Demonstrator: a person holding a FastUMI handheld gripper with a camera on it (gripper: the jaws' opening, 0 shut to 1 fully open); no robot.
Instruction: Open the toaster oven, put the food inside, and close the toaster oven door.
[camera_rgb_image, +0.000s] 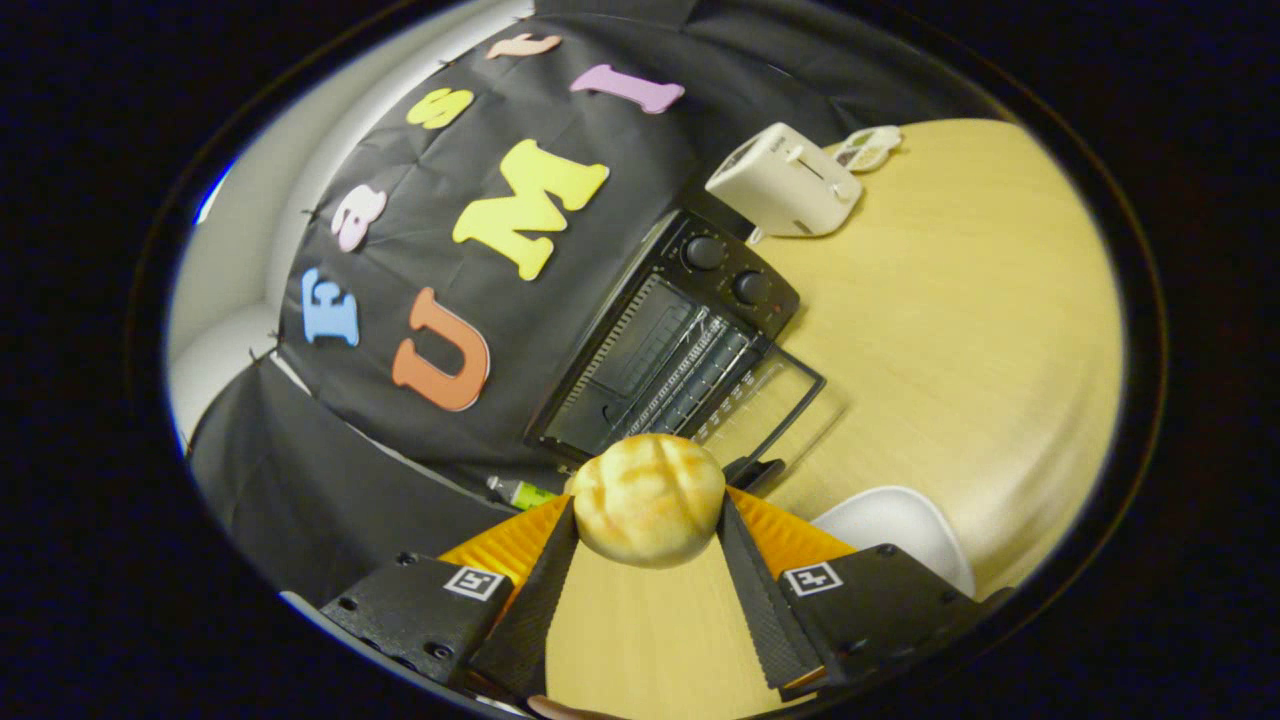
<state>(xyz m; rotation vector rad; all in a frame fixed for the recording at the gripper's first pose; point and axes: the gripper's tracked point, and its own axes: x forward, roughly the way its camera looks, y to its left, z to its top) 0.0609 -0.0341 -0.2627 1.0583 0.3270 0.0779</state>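
A: With the door (762, 398) already down and flat over the counter (960, 300), which step is in hand?

B: Step two, loading. The tongs (648, 520) are closed partway onto the bun (648, 498); both fingers press its sides, and it sits at their tips, lifted off the counter.

A: Where is the oven (668, 352)?

B: Just beyond the bun, against the booth wall. Its cavity is open and the rack (690, 368) shows inside. Two knobs (727, 270) sit on the panel at its far end. A white toaster (787, 183) stands past that, and a white plate (885, 525) lies beside the right finger.

A: What does the next move call for?

B: By my judgement: carry the bun forward over the door, clear of its rim, set it on the rack, release, then withdraw before raising the door
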